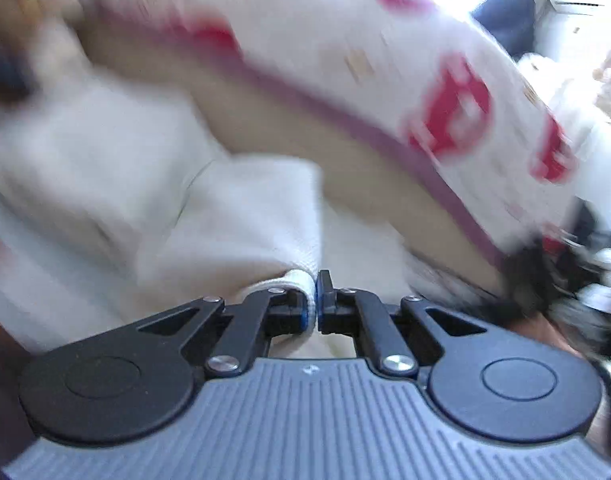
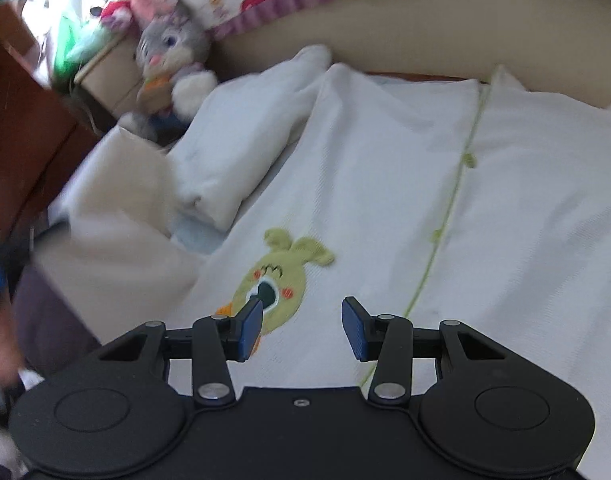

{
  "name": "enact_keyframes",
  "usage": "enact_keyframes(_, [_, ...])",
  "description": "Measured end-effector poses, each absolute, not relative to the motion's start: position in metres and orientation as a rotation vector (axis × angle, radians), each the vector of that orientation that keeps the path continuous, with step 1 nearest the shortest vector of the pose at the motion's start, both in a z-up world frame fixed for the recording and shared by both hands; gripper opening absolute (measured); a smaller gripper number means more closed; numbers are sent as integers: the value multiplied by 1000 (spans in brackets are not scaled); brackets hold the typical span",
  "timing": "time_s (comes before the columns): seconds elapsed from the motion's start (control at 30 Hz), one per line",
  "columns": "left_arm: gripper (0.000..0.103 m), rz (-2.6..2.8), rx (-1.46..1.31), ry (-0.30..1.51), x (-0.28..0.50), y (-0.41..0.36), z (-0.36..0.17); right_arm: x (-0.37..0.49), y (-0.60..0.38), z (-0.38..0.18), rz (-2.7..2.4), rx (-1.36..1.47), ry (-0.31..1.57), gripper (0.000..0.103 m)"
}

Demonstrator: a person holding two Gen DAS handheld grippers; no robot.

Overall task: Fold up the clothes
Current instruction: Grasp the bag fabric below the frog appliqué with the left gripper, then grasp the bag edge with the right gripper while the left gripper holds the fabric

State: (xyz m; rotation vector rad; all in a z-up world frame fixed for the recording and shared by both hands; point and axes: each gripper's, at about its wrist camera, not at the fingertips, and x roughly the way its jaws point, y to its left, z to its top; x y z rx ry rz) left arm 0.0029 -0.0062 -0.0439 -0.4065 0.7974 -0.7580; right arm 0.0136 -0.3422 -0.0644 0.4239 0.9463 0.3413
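My left gripper (image 1: 317, 300) is clamped on a cream ribbed hem (image 1: 305, 280); rest of that cream garment (image 1: 145, 184) trails away left, badly blurred. Right gripper (image 2: 302, 330) is half open, nothing between the pads, hanging over the white garment (image 2: 385, 184) with its green fish patch (image 2: 277, 276), spread on the bed. I'd guess both are light, soft, floppy and non-slippery. Pinch hems or corners, never mid-panel.
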Motion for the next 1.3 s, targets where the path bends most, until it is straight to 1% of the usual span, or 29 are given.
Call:
enact_keyframes(0.03, [7, -784, -407, 884, 3, -17, -61, 13, -345, -64, 336, 428, 948, 49])
enact_keyframes(0.1, [7, -752, -363, 1044, 3, -29, -96, 11, -345, -66, 337, 422, 959, 49])
enact_keyframes(0.2, [8, -693, -305, 1138, 0, -26, -120, 11, -344, -73, 345, 409, 983, 49])
enact_keyframes(0.27, [14, -718, -326, 1147, -2, -20, -119, 11, -343, -80, 350, 410, 1002, 49])
enact_keyframes(0.33, [30, -712, -336, 1112, -5, -11, -110, 11, -345, -85, 350, 421, 1018, 49])
enact_keyframes(0.4, [34, -673, -307, 1060, -4, -4, -99, 11, -346, -87, 353, 430, 1027, 49])
enact_keyframes(0.47, [36, -599, -270, 1008, -1, 7, -88, 15, -339, -86, 375, 416, 1042, 49])
enact_keyframes(0.5, [43, -546, -243, 995, 3, 14, -86, 17, -336, -86, 387, 409, 1050, 49])
enact_keyframes(0.57, [45, -447, -192, 974, 11, 25, -84, 24, -325, -84, 411, 373, 1068, 50])
enact_keyframes(0.6, [45, -426, -176, 989, 16, 29, -89, 31, -316, -82, 418, 326, 1077, 53])
enact_keyframes(0.63, [45, -406, -164, 1009, 20, 32, -94, 40, -309, -81, 397, 257, 1074, 58])
enact_keyframes(0.67, [46, -387, -162, 1050, 22, 33, -103, 49, -301, -81, 370, 183, 1068, 68])
enact_keyframes(0.7, [55, -365, -160, 1091, 24, 35, -112, 57, -294, -80, 342, 110, 1061, 72])
enact_keyframes(0.73, [62, -327, -156, 1131, 25, 36, -121, 67, -292, -85, 327, 56, 1062, 79])
enact_keyframes(0.8, [61, -239, -145, 1174, 25, 38, -134, 88, -295, -101, 278, -25, 1086, 80])
enact_keyframes(0.83, [63, -244, -129, 1162, 24, 37, -134, 95, -297, -108, 262, -28, 1114, 80])
enact_keyframes(0.87, [66, -257, -107, 1146, 24, 35, -132, 100, -298, -113, 251, -26, 1143, 79])
enact_keyframes(0.9, [74, -257, -81, 1131, 25, 33, -131, 100, -297, -116, 292, -26, 1151, 78])
enact_keyframes(0.93, [78, -243, -59, 1127, 27, 32, -133, 99, -295, -118, 346, -26, 1153, 78])
enact_keyframes(1.0, [79, -214, -42, 1143, 33, 32, -140, 97, -288, -120, 374, -64, 1121, 78])
enact_keyframes(1.03, [81, -222, -59, 1150, 36, 33, -142, 99, -284, -123, 380, -86, 1112, 78])
enact_keyframes(1.1, [81, -239, -87, 1160, 41, 34, -146, 103, -276, -129, 392, -125, 1100, 78])
enact_keyframes(1.2, [81, -282, -43, 1136, 41, 35, -146, 115, -266, -142, 399, -210, 1086, 78])
enact_keyframes(1.23, [77, -288, -53, 1132, 40, 37, -146, 117, -265, -146, 397, -229, 1074, 78])
enact_keyframes(1.27, [73, -299, -57, 1127, 38, 38, -145, 118, -265, -149, 395, -245, 1061, 75])
enact_keyframes(1.3, [56, -310, -62, 1123, 36, 38, -145, 116, -267, -149, 415, -234, 1038, 68])
